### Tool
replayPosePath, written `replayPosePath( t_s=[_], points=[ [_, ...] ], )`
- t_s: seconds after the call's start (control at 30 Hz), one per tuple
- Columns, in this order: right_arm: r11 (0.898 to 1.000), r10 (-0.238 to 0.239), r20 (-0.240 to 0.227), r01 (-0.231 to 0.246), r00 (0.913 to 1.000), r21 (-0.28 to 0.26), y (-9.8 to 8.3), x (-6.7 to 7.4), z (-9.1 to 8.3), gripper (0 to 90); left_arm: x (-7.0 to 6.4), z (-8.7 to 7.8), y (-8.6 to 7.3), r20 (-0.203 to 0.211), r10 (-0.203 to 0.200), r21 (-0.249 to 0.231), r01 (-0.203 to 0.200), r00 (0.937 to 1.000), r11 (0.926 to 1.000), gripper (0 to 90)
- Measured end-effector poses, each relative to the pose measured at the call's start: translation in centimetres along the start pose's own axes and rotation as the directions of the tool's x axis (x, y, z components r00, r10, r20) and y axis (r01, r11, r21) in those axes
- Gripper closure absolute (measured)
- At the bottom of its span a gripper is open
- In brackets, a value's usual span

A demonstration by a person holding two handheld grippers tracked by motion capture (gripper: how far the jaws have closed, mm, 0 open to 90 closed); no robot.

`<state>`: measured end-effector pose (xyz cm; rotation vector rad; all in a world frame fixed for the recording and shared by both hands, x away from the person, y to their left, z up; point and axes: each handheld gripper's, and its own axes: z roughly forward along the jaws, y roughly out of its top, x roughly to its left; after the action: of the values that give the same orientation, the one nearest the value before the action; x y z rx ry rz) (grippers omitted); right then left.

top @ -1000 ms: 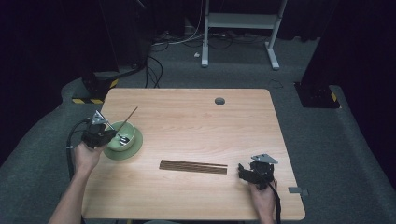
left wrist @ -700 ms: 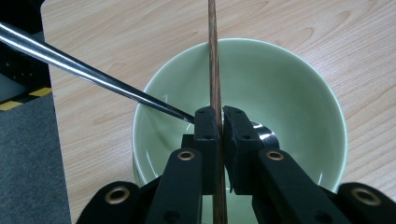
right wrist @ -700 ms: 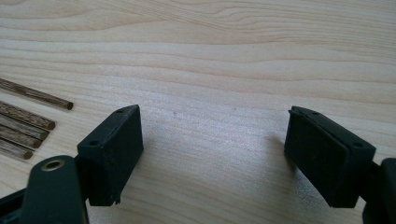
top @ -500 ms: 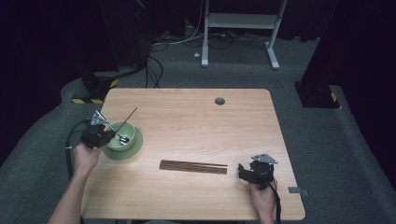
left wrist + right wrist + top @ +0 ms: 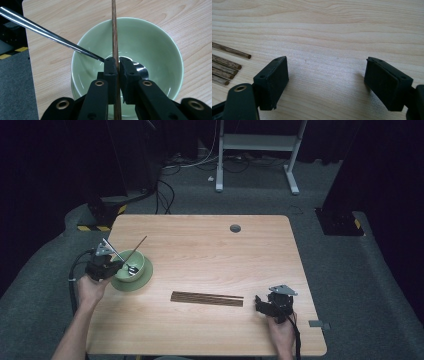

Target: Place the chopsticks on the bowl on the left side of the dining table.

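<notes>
A pale green bowl (image 5: 134, 261) on a green saucer (image 5: 143, 279) stands at the table's left side. A metal spoon (image 5: 126, 264) rests in it, its handle (image 5: 47, 34) slanting up over the left rim. My left gripper (image 5: 114, 265) hovers at the bowl's left rim, shut on a dark wooden chopstick (image 5: 114, 42) that rises over the bowl (image 5: 155, 47). In the left gripper view the jaws pinch the stick between them (image 5: 117, 67). Several more chopsticks (image 5: 206, 298) lie in a row at the table's middle front. My right gripper (image 5: 261, 302) rests just right of them, open, with bare wood between its pads (image 5: 325, 77).
The wooden table (image 5: 210, 245) has a round cable hole (image 5: 235, 228) near its far edge. Chopstick ends (image 5: 227, 65) lie left of my right gripper. A white desk frame (image 5: 260, 145) and cables lie on the grey floor beyond.
</notes>
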<state>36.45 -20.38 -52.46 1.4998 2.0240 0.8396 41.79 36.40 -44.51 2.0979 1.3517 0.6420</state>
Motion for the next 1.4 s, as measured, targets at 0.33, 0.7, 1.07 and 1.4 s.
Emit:
replayPosePath(
  t_s=[0.33,0.7,1.07,1.4],
  points=[
    [1.000,0.003,0.000,-0.003,1.0000,0.001,0.0,0.0,0.0,18.9,0.2,-0.1,-0.3,0.006,-0.019,-0.015,0.019,0.9998,0.9997,80.6],
    [1.000,0.000,0.000,0.000,1.0000,0.000,0.0,0.0,0.0,18.9,-0.3,-0.8,0.1,0.019,-0.058,-0.058,0.059,0.9981,0.9966,60.1],
    [1.000,0.000,0.000,0.000,1.0000,0.000,0.0,0.0,0.0,18.9,-1.9,-1.1,0.7,0.041,-0.076,-0.091,0.079,0.9963,0.9927,48.4],
    [1.000,0.000,0.000,0.000,1.0000,0.000,0.0,0.0,0.0,18.9,-3.2,-1.6,0.9,0.058,-0.084,-0.123,0.091,0.9948,0.9883,45.5]
  ],
)
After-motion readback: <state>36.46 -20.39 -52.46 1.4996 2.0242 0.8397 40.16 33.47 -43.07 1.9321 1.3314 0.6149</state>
